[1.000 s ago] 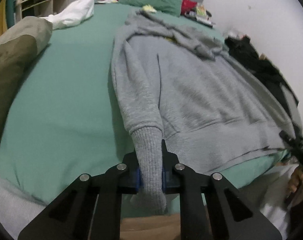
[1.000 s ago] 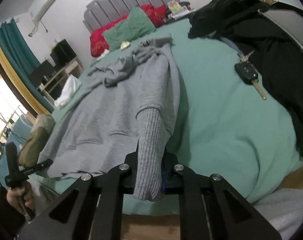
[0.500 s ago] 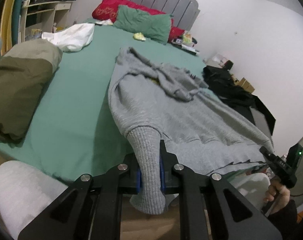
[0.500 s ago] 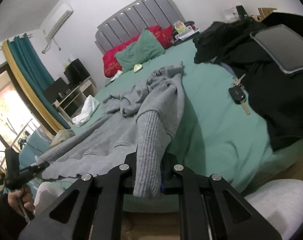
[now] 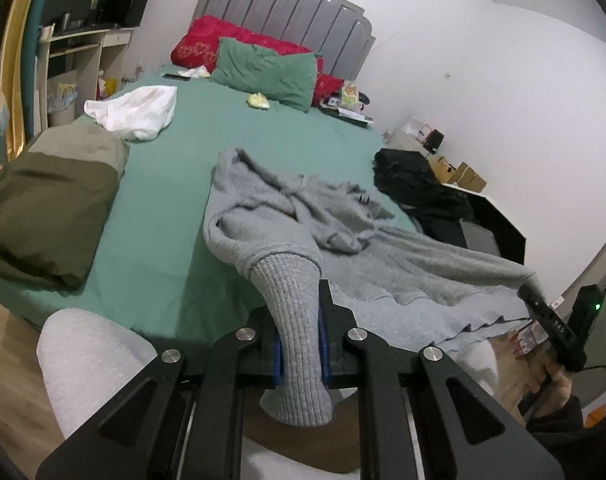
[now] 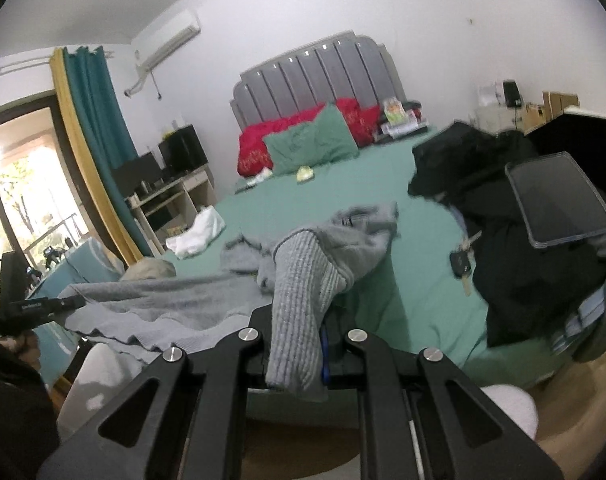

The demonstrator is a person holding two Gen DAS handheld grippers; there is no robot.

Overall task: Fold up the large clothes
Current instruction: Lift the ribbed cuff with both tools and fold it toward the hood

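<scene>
Folding was judged barely begun: no fold was seen anywhere in the grey sweatshirt (image 5: pixel 403 264), only both cuffs gripped and the front of the garment raised off the bed (image 5: pixel 163 208). The sleeve folds, the body fold and the final laying flat were all judged left to do.

Nearest in the left wrist view, the left gripper (image 5: pixel 299 344) was seen clamped narrow on the left cuff (image 5: pixel 295 320), the ribbed end hanging below the jaws toward the camera. In the right wrist view, the right gripper (image 6: pixel 297 342) was seen clamped the same way on the right cuff (image 6: pixel 299 304), its loose end drooping past the jaws.

Just beyond the claws, each sleeve was seen running away from its cuff into the body of the sweatshirt. The hem was stretched between the two grippers, rippled, and lifted clear of the mattress edge. Farther out, the upper part and the bunched hood (image 5: pixel 335 216) were seen resting crumpled on the green sheet, roughly mid-bed.

To the right of the garment, a black pile of clothes (image 6: pixel 515 264) with a tablet (image 6: pixel 559 204) on top and a car key (image 6: pixel 461 266) beside it was noted near the sleeve, apart from it. On the left, an olive folded item (image 5: pixel 47 216) and a white cloth (image 5: pixel 135 110) were noted, well apart. Farthest, green and red pillows (image 5: pixel 263 68) were seen against the grey headboard (image 5: pixel 287 16).
</scene>
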